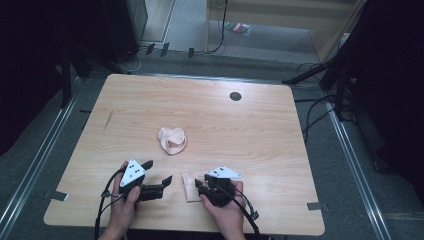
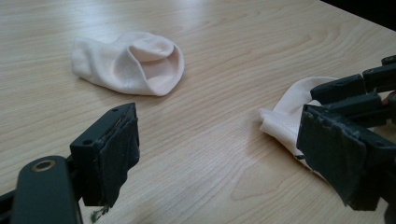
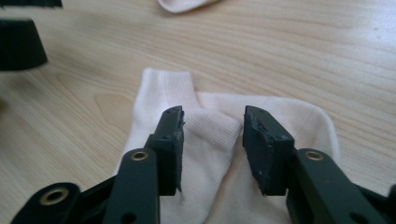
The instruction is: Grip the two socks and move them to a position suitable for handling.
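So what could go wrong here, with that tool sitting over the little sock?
The right tool is open over the flat sock, its jaws astride a folded ridge. Closing now might pinch only the top layer, so the sock could unfold or slip free when lifted. That sock also lies near the table's front edge, so a drag toward the person may pull it off.
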A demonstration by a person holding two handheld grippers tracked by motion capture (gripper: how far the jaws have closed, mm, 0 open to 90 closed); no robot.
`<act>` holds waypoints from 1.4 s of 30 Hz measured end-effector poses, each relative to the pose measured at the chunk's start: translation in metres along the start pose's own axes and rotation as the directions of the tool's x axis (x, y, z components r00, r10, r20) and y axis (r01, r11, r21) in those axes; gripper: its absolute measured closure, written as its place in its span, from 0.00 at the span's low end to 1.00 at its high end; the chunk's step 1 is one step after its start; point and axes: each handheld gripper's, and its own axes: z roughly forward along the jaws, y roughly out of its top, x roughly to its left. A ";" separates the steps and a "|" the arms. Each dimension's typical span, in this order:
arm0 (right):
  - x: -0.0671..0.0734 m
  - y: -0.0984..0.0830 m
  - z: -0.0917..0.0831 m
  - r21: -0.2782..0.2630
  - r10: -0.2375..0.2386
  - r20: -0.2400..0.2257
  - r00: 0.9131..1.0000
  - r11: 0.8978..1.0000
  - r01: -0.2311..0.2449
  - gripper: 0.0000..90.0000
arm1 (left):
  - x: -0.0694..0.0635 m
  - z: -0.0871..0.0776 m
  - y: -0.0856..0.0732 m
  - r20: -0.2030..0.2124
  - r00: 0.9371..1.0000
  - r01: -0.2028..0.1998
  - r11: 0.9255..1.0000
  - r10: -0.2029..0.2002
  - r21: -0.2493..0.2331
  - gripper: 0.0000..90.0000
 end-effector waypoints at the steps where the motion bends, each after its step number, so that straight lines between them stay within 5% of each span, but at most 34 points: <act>1: 0.001 -0.001 0.001 0.008 -0.013 0.011 1.000 1.000 0.013 0.63 | 0.000 0.000 0.000 0.001 1.000 0.000 1.000 0.000 0.002 0.15; 7: 0.009 -0.005 0.004 0.008 -0.071 0.096 0.993 0.997 0.071 0.75 | -0.001 0.001 0.000 0.001 1.000 -0.004 1.000 0.004 0.008 0.15; 13: 0.014 -0.006 -0.001 -0.029 -0.102 0.113 0.988 0.994 0.106 0.89 | -0.003 0.002 -0.001 0.002 1.000 -0.006 1.000 0.006 0.014 0.15; 17: 0.013 -0.004 -0.005 -0.045 -0.082 0.068 0.994 0.995 0.085 0.98 | -0.003 0.003 -0.001 0.008 1.000 -0.008 1.000 0.008 0.019 0.15; 27: 0.016 0.012 -0.020 -0.090 -0.064 -0.004 0.998 0.994 0.064 0.99 | -0.018 0.006 -0.002 0.054 0.998 -0.025 0.999 0.023 0.034 0.15; 35: 0.021 0.026 -0.030 -0.130 -0.061 -0.027 0.998 0.990 0.057 0.99 | -0.050 0.021 -0.005 0.160 0.987 -0.036 0.991 0.015 0.129 0.13; 37: 0.022 0.029 -0.033 -0.138 -0.060 -0.032 0.998 0.989 0.055 0.99 | -0.058 0.026 -0.006 0.149 0.988 -0.061 0.986 0.038 0.157 0.11; 42: 0.023 0.035 -0.040 -0.158 -0.056 -0.048 0.997 0.986 0.048 0.99 | -0.069 0.038 -0.005 0.111 0.994 -0.041 0.975 0.017 0.219 0.15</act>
